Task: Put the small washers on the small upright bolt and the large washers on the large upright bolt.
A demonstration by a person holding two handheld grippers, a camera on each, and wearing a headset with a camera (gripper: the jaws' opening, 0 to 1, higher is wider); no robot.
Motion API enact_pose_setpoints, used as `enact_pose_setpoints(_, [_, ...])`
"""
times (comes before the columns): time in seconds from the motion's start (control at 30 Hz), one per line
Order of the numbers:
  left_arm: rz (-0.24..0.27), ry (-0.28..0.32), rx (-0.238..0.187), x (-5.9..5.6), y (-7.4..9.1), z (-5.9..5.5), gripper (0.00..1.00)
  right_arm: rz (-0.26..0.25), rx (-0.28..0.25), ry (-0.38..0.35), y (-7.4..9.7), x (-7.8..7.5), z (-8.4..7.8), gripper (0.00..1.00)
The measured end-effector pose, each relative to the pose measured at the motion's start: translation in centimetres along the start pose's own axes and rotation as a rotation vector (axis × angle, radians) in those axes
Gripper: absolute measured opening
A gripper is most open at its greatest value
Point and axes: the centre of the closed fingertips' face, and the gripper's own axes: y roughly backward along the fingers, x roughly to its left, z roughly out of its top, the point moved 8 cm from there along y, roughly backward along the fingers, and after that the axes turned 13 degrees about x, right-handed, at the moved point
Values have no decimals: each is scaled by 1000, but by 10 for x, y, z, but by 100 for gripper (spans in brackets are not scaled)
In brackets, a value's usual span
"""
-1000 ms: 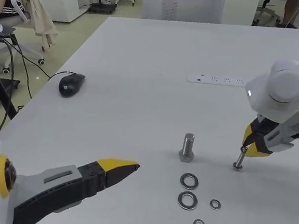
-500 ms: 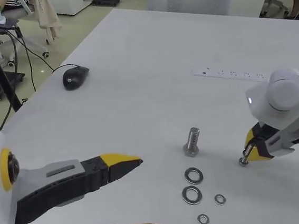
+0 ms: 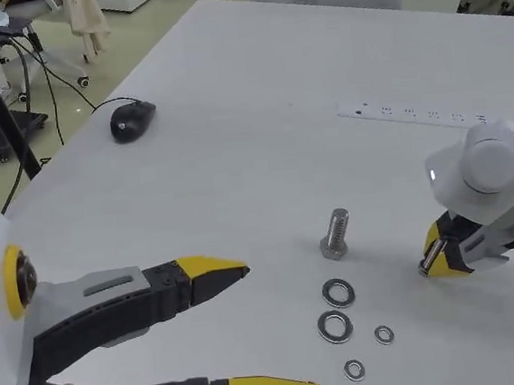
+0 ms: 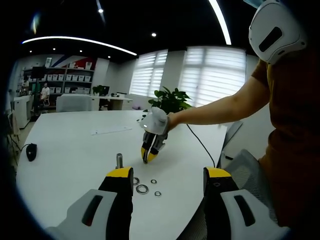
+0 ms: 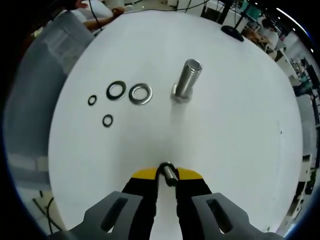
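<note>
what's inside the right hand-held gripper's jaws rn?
The small bolt, clamped between the yellow tips of the right hand-held gripper. One end shows; the jaws cover the rest, so no telling whether it touches the table.

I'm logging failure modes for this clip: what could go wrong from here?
1. The right gripper pinches the small bolt only at its jaw tips, and the bolt looks tilted, so it may topple on release.
2. The washers lie flat on the table close to the large bolt; the open left gripper could push them around or knock that bolt over while trying to pick one up.
</note>
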Motion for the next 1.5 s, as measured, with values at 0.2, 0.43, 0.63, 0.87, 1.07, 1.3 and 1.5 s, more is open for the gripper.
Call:
enact_pose_setpoints(0.2, [-3, -1, 7, 0, 0, -2, 55, -12, -2, -8, 3, 2, -2, 14])
enact_pose_setpoints(0.43, [2, -14, 9, -2, 3, 0, 55, -26, 1, -24, 10, 8, -9, 14])
enact_pose_setpoints(0.63, [10, -25, 10, -5, 5, 0, 56, -32, -7, -40, 15, 16, -13, 14])
enact_pose_setpoints(0.87, [8, -40, -9, -11, 7, 2, 55, -36, 1, -51, 23, 30, -17, 14])
enact_pose_setpoints(1.07, [11, -56, -32, -14, 11, 5, 55, -36, -3, -35, 26, 44, -10, 14])
enact_pose_setpoints(1.3, [10, -69, -38, -18, 17, 5, 55, -23, -15, -22, 23, 58, 1, 14])
enact_pose_setpoints(1.5, [7, -80, -34, -21, 20, 4, 56, -11, -31, 1, 21, 70, 16, 14])
